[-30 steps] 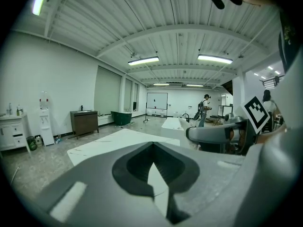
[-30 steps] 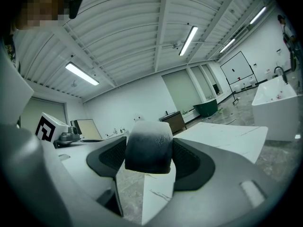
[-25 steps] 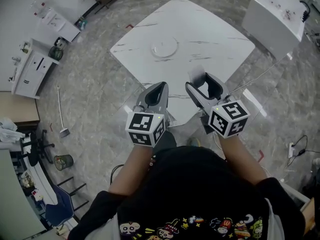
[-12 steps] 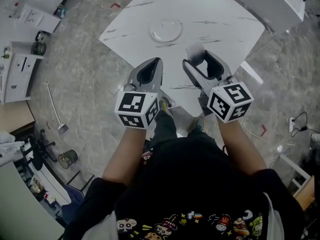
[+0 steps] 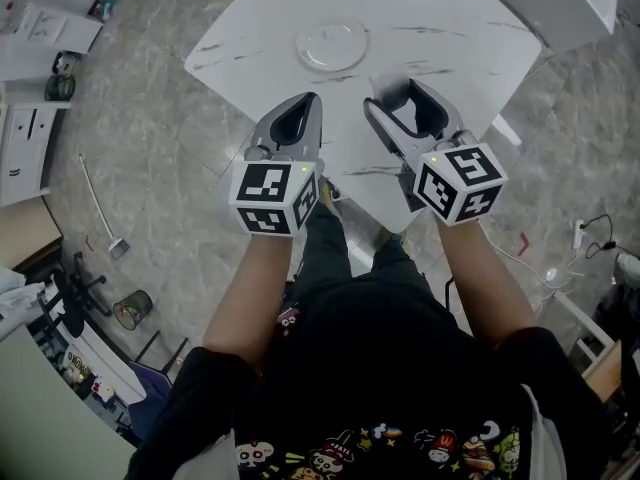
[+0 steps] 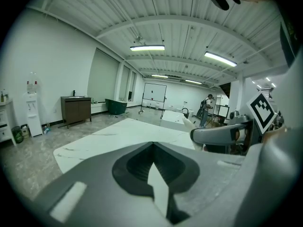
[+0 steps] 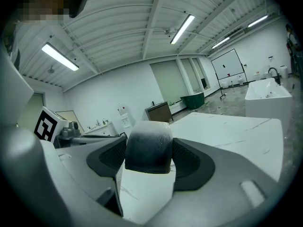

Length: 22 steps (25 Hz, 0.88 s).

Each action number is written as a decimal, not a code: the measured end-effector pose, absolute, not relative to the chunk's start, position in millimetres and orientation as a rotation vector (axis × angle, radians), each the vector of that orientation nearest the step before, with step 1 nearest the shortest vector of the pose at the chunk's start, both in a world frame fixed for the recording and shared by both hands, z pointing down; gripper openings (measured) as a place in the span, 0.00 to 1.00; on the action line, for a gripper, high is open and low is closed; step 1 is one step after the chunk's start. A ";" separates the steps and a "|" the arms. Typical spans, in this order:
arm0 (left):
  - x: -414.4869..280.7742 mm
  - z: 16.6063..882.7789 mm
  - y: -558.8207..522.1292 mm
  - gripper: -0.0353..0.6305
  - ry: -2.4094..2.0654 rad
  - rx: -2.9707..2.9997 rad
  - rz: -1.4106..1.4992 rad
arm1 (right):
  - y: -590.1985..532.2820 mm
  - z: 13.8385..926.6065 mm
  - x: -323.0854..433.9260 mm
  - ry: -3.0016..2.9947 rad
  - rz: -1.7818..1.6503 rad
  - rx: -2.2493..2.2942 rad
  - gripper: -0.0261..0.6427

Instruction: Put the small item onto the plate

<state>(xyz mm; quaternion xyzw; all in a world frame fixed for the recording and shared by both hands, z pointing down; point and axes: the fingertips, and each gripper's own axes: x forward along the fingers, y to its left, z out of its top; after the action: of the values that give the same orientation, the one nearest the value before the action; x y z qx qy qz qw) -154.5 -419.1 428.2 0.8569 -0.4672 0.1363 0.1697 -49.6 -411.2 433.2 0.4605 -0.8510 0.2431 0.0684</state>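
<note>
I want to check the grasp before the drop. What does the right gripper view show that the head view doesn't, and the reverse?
Only the right gripper view: the small item close up, pale with a grey-shaded upper part, clamped between the jaws of the right gripper. Only the head view: the plate, bare, lying on the table beyond both grippers, and how the left gripper stands, its jaws together. Both: the white marble table and the right gripper shut on the item.
</note>
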 end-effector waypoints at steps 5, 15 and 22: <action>-152.3 455.3 -445.3 0.05 -1.307 2.433 0.386 | -442.0 459.9 -59.8 -2.523 0.706 1.383 0.53; -178.6 512.0 -482.6 0.05 -1.347 2.334 0.354 | -509.1 529.0 -98.6 -2.394 0.655 1.302 0.53; -192.2 545.1 -500.5 0.05 -1.344 2.295 0.361 | -543.7 573.4 -124.5 -2.303 0.641 1.248 0.53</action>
<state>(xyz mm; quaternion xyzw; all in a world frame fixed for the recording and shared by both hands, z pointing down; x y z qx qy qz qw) -192.2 -500.5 545.1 0.8328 -0.4877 0.1309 0.2270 -124.5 -543.7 573.4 0.4515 -0.8330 0.2318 0.2204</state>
